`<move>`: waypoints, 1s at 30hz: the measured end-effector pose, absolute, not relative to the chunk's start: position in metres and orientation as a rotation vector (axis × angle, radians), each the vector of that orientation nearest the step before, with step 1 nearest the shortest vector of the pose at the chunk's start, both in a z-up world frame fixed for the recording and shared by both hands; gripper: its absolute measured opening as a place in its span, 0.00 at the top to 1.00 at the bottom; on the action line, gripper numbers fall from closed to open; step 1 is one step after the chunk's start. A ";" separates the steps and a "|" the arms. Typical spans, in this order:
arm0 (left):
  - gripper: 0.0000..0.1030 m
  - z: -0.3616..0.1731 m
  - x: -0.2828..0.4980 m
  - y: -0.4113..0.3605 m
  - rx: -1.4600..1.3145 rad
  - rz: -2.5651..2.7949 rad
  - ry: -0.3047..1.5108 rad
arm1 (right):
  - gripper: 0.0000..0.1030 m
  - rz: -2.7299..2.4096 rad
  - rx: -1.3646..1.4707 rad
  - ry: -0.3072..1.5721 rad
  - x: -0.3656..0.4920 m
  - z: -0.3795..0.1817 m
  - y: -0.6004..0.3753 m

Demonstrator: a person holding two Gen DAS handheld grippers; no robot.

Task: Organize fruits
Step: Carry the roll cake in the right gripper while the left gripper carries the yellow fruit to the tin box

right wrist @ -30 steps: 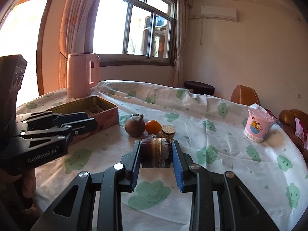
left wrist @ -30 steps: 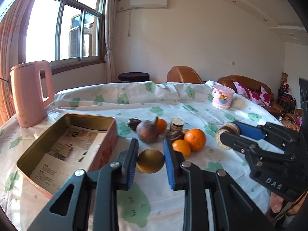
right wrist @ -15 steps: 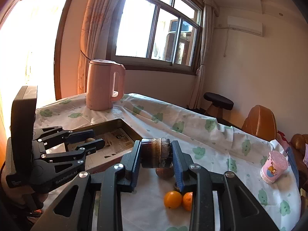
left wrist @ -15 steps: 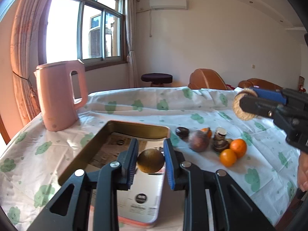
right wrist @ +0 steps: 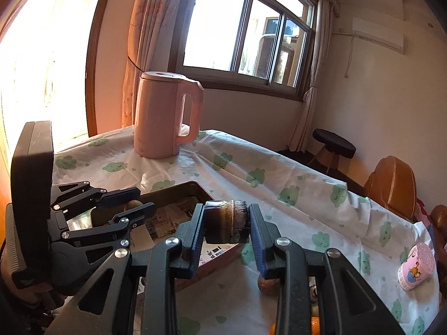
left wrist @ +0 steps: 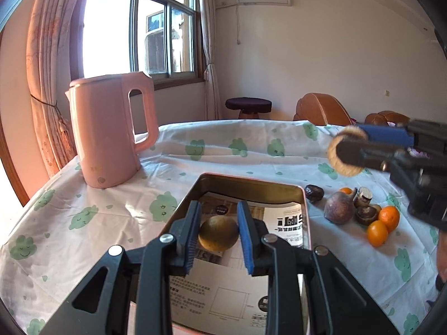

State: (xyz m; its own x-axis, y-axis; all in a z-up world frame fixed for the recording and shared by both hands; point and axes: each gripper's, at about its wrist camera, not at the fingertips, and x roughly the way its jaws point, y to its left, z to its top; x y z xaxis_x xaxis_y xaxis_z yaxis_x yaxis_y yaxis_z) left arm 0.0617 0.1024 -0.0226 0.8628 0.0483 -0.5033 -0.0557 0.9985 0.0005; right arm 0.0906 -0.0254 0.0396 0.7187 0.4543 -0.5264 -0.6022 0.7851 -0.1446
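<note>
My left gripper [left wrist: 218, 233] is shut on a round olive-brown fruit [left wrist: 218, 237] and holds it over the open metal tin [left wrist: 251, 180], which is lined with printed paper. My right gripper [right wrist: 226, 227] is shut on a dark brown cylindrical piece [right wrist: 226, 224] and hovers above the tin's right edge [right wrist: 195, 187]; it also shows in the left wrist view [left wrist: 345, 155]. Right of the tin lie a purple-brown fruit [left wrist: 339, 208], two oranges [left wrist: 377, 233], dark pieces [left wrist: 314, 193] and mushroom-like pieces [left wrist: 365, 214].
A pink kettle [left wrist: 109, 131] stands on the tablecloth behind the tin to the left. A pink cup [right wrist: 417, 266] sits at the table's far right. A dark stool [left wrist: 248, 105] and brown chairs [left wrist: 321, 109] stand beyond the table.
Both grippers have swung left from the fruit pile to above the tin, each carrying its item. The left gripper has come lower and closer over the tin.
</note>
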 end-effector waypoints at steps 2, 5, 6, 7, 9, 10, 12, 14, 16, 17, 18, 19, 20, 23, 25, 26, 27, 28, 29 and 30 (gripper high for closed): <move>0.73 -0.024 0.069 0.109 -0.025 0.053 0.546 | 0.68 0.598 -0.321 0.516 0.097 0.031 -0.018; 0.73 -0.026 0.079 0.118 -0.049 0.046 0.576 | 0.68 0.605 -0.318 0.556 0.106 0.018 -0.009; 0.73 -0.026 0.082 0.120 -0.053 0.047 0.584 | 0.68 0.605 -0.317 0.567 0.109 0.014 -0.006; 0.73 -0.027 0.085 0.122 -0.053 0.053 0.590 | 0.68 0.605 -0.317 0.579 0.112 0.010 -0.003; 0.73 -0.029 0.089 0.122 -0.046 0.055 0.604 | 0.68 0.608 -0.310 0.602 0.117 0.002 0.002; 0.73 -0.029 0.091 0.123 -0.046 0.056 0.610 | 0.68 0.609 -0.304 0.615 0.121 -0.002 0.004; 0.73 -0.030 0.094 0.123 -0.039 0.057 0.619 | 0.68 0.607 -0.299 0.631 0.124 -0.008 0.008; 0.73 -0.031 0.096 0.121 -0.032 0.057 0.627 | 0.68 0.608 -0.296 0.646 0.128 -0.014 0.012; 0.73 -0.031 0.099 0.121 -0.026 0.059 0.630 | 0.68 0.606 -0.300 0.655 0.130 -0.019 0.014; 0.73 -0.032 0.099 0.121 -0.022 0.061 0.633 | 0.68 0.604 -0.300 0.660 0.131 -0.021 0.016; 0.73 -0.032 0.100 0.121 -0.020 0.062 0.635 | 0.68 0.604 -0.299 0.664 0.132 -0.023 0.016; 0.73 -0.033 0.101 0.121 -0.019 0.061 0.639 | 0.68 0.604 -0.295 0.669 0.133 -0.024 0.016; 0.73 -0.033 0.102 0.121 -0.017 0.061 0.642 | 0.68 0.603 -0.293 0.673 0.135 -0.026 0.016; 0.73 -0.035 0.104 0.121 -0.011 0.062 0.651 | 0.68 0.601 -0.290 0.679 0.136 -0.028 0.017; 0.73 -0.035 0.105 0.121 -0.007 0.063 0.656 | 0.68 0.601 -0.289 0.681 0.136 -0.030 0.018; 0.73 -0.036 0.106 0.121 -0.004 0.062 0.659 | 0.68 0.602 -0.289 0.683 0.136 -0.030 0.018; 0.73 -0.036 0.107 0.121 -0.002 0.061 0.661 | 0.68 0.602 -0.289 0.684 0.136 -0.031 0.018; 0.73 -0.037 0.107 0.121 0.000 0.062 0.664 | 0.68 0.603 -0.289 0.685 0.137 -0.031 0.019; 0.72 -0.037 0.108 0.120 0.002 0.061 0.668 | 0.68 0.603 -0.289 0.686 0.137 -0.032 0.019; 0.72 -0.038 0.108 0.120 0.003 0.060 0.672 | 0.68 0.604 -0.290 0.687 0.137 -0.032 0.020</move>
State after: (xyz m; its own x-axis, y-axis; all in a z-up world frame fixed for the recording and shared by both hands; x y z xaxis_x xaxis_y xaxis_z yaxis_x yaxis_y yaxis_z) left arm 0.1085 0.1198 -0.0382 0.7810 0.0569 -0.6219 -0.0548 0.9982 0.0225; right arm 0.1367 0.0197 -0.0323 0.6124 0.4231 -0.6678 -0.6078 0.7921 -0.0555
